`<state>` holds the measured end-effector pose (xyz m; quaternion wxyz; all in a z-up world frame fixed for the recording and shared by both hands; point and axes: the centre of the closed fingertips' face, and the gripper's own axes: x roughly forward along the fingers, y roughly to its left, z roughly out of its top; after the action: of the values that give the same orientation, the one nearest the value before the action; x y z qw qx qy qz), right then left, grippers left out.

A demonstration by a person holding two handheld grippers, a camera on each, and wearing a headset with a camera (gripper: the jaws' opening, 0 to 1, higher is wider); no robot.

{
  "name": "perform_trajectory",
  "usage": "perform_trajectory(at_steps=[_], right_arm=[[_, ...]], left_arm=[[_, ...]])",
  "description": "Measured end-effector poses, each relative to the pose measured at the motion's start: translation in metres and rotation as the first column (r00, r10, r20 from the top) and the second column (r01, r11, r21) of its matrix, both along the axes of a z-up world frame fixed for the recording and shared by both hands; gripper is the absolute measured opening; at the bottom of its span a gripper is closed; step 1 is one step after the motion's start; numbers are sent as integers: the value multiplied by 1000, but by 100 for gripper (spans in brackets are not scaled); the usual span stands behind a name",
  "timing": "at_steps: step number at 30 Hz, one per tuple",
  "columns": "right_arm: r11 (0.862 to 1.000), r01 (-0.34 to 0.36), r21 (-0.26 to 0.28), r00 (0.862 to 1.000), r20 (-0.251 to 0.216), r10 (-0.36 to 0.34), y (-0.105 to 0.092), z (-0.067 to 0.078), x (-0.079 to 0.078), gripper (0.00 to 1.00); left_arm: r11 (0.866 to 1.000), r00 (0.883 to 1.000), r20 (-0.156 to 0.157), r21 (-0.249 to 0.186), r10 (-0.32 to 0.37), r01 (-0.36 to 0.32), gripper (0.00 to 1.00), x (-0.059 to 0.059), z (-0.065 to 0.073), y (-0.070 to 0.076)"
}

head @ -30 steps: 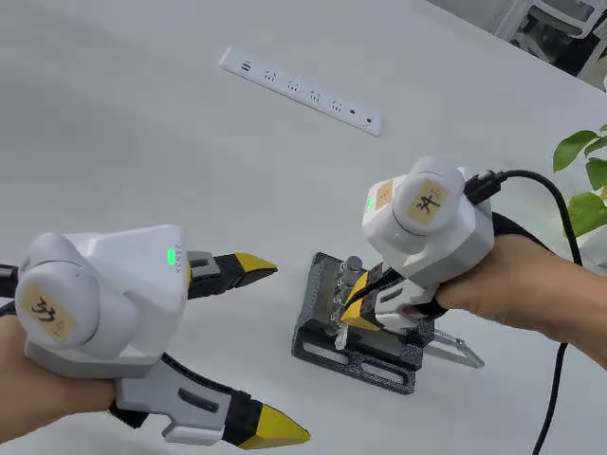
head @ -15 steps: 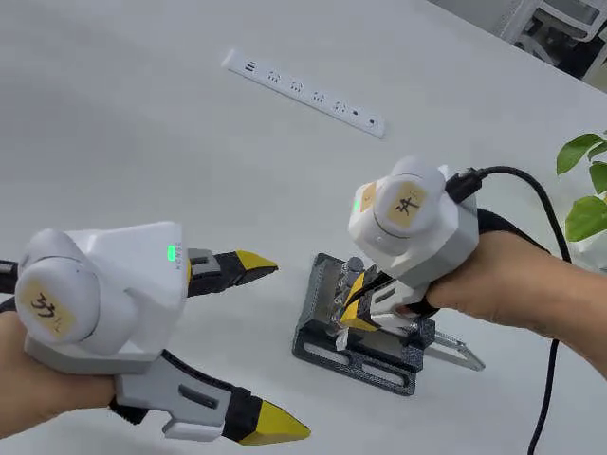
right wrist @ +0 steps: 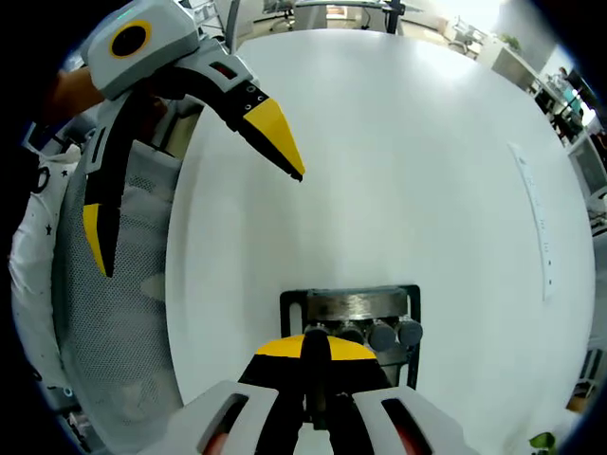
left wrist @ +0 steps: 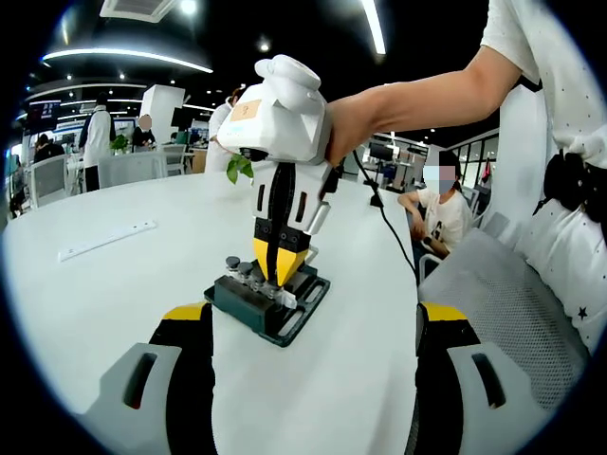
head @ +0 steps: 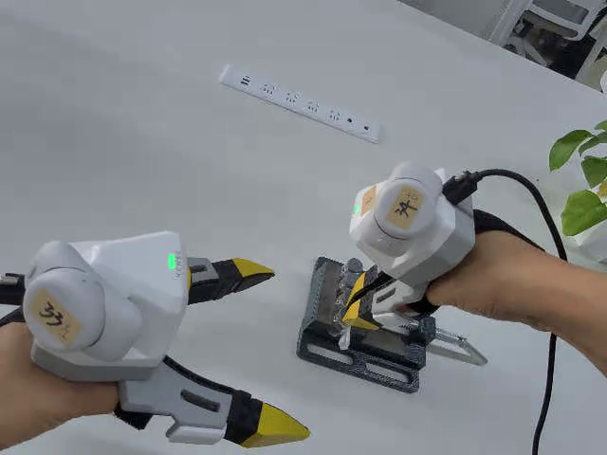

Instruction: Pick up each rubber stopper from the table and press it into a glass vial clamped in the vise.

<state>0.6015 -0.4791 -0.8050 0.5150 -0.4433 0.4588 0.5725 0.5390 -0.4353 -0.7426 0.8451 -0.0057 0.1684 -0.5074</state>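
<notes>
R gripper point(head: 353, 309) is pointing down, jaws pressed together over vials point(left wrist: 245, 273) in vise point(head: 353, 358); can't tell if anything's pinched. Grey stoppers point(right wrist: 383, 334) are sitting in vials beside its tips. L gripper point(head: 286, 354) is hovering nearby, jaws wide apart, empty.

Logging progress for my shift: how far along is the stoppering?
Done: about three grey stoppers already sit along the vise. In hand: the right gripper, shut, bears down at the row's near end; what it holds is hidden. Left: seating that one; the left gripper hangs open, empty.
</notes>
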Motion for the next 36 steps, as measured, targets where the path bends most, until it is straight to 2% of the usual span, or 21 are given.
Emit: perform_trajectory(at_steps=[5,14,26,36], right_arm=[[1000,7,9,1000,2,-7,0,1,-1,2],[999,9,35,1000,11,-9,-3,3,-1,2],[993,69,95,998,4,-69,-5,4,1,1],[987,97,125,995,9,-99,-13,8,-4,3]], left_arm=[[1000,1000,0,14,-2,2,87,-6,2,-1],[1000,1000,-5,30,8,-8,86,-9,1,2],[999,1000,-9,38,19,-19,86,-13,3,1],[999,1000,-10,52,16,-15,86,-14,2,3]])
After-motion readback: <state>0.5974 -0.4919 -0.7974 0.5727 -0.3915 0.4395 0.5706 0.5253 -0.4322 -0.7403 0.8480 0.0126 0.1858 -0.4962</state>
